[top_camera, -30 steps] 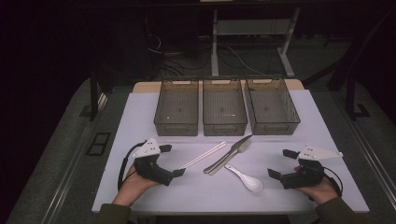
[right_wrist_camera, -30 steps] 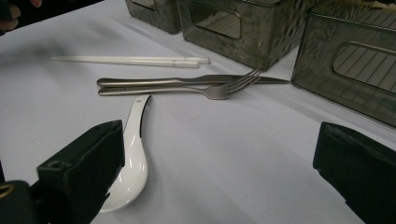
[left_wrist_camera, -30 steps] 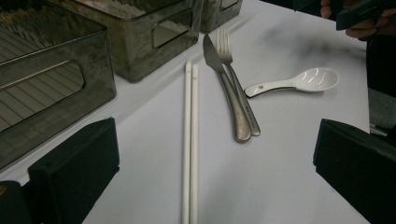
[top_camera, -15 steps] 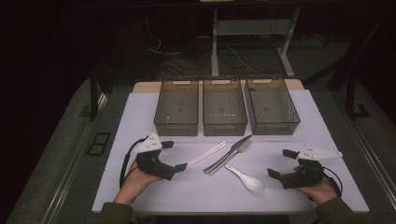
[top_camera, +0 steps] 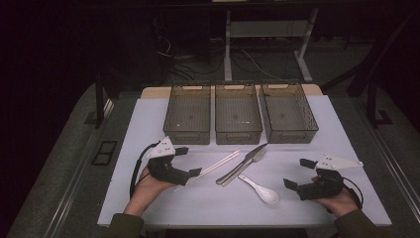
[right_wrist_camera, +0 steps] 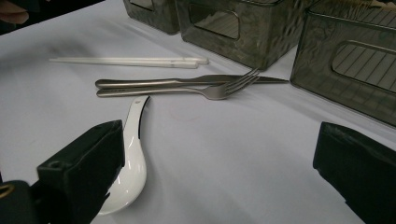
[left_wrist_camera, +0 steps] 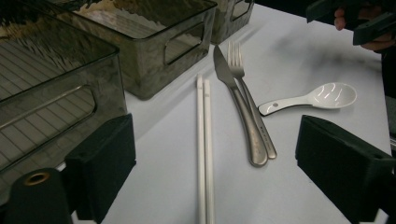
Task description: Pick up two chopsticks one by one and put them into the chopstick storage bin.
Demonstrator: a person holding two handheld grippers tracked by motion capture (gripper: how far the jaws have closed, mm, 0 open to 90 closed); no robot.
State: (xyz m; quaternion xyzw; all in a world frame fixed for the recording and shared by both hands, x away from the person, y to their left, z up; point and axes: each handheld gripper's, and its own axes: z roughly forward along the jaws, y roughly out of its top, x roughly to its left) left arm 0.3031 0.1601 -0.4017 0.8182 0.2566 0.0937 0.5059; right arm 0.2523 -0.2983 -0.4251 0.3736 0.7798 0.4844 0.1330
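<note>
A pair of white chopsticks (top_camera: 215, 164) (left_wrist_camera: 203, 140) lies on the white table, its near end between the open jaws of my left gripper (top_camera: 190, 161) (left_wrist_camera: 215, 158). Those jaws have just been closing a little, and the pads do not touch the sticks. To the right lie a steel knife (left_wrist_camera: 231, 93) and fork (left_wrist_camera: 245, 98) side by side (top_camera: 245, 161), then a white ceramic spoon (top_camera: 260, 188) (right_wrist_camera: 128, 163). My right gripper (top_camera: 297, 172) (right_wrist_camera: 219, 158) rests open at the right, with the spoon's bowl by its left jaw and nothing between its pads.
Three dark see-through bins (top_camera: 187, 133) (top_camera: 237, 134) (top_camera: 292, 133) stand in a row behind the cutlery, all without contents. The white mat's front edge (top_camera: 223, 220) runs just ahead of both hands. The dark floor and a desk frame lie beyond the table.
My left gripper has slid a little to the right, over the chopsticks' near end, and its jaws have narrowed slightly. The right gripper has kept still.
</note>
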